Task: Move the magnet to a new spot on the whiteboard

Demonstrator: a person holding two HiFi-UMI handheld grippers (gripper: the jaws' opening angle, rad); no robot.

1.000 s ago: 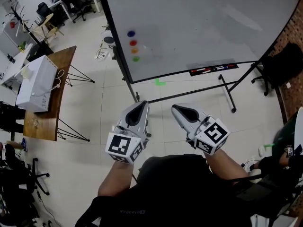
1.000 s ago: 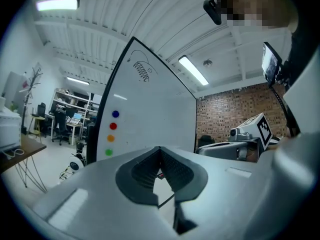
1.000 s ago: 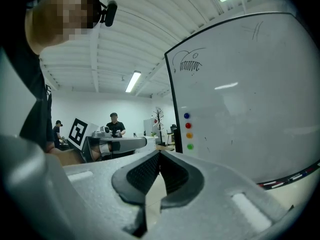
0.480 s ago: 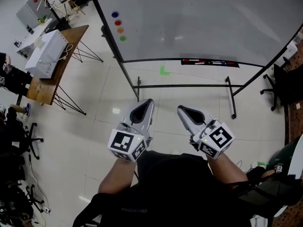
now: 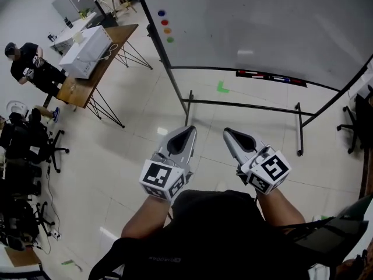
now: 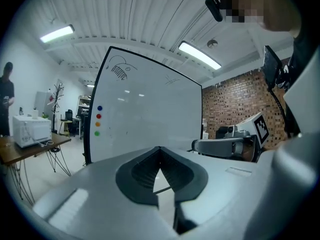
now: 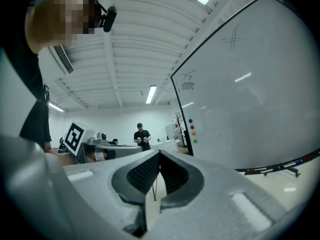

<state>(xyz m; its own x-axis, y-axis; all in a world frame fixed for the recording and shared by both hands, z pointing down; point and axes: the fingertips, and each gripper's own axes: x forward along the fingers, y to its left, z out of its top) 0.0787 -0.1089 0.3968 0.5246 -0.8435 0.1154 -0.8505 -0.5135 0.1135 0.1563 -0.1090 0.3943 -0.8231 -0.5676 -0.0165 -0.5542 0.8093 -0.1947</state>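
Observation:
The whiteboard (image 5: pixel 262 22) stands on a wheeled frame ahead of me. A column of round magnets sits near its left edge: blue (image 5: pixel 161 13), red (image 5: pixel 164 23), orange (image 5: pixel 168 31), green (image 5: pixel 169 39). They also show as the blue magnet (image 6: pixel 99 108) and green magnet (image 6: pixel 97 133) in the left gripper view, and as the red magnet (image 7: pixel 192 127) in the right gripper view. My left gripper (image 5: pixel 185 134) and right gripper (image 5: pixel 229 134) are held side by side in front of my body, well short of the board. Both are shut with nothing in them.
A marker tray (image 5: pixel 271 76) runs along the board's lower edge. A wooden table (image 5: pixel 99 63) with a white appliance (image 5: pixel 86 43) stands to the left, with a person (image 5: pixel 29 66) beyond it. Office chairs (image 5: pixel 23 150) crowd the far left. A green tape mark (image 5: pixel 222 87) lies on the floor.
The view has swung, so the board and magnets now sit higher and further off, and a person has come into view at the left. Both grippers keep their pose, shut and empty.

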